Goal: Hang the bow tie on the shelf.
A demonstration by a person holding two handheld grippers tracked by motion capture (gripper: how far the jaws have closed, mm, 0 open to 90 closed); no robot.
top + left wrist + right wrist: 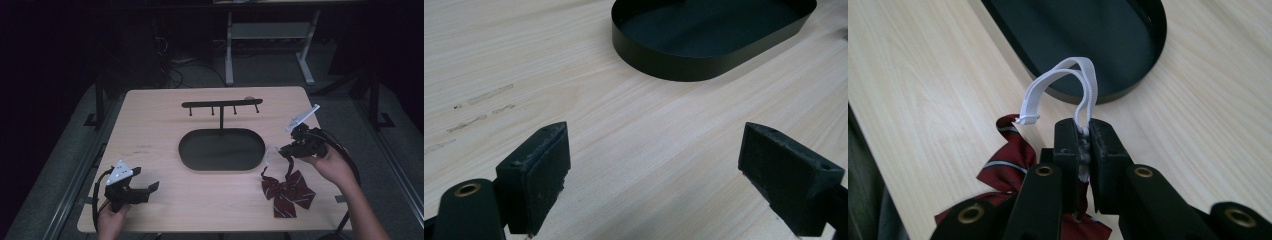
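Right gripper (1083, 135) clamps the white elastic strap (1068, 82) of a striped bow tie (288, 192) | tie droops below the jaws onto the table (150, 130), beside the black tray (221, 149) | likely light, floppy; the strap is the surest hold | left gripper (654, 165) gapes empty.

Dim room, grey carpet floor (60, 165), pale wooden desk (150, 130), white-legged table (270, 35) behind, cables (175, 65) on floor

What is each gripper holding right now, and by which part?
The right gripper pinches the bow tie's white elastic strap. The left gripper holds nothing.
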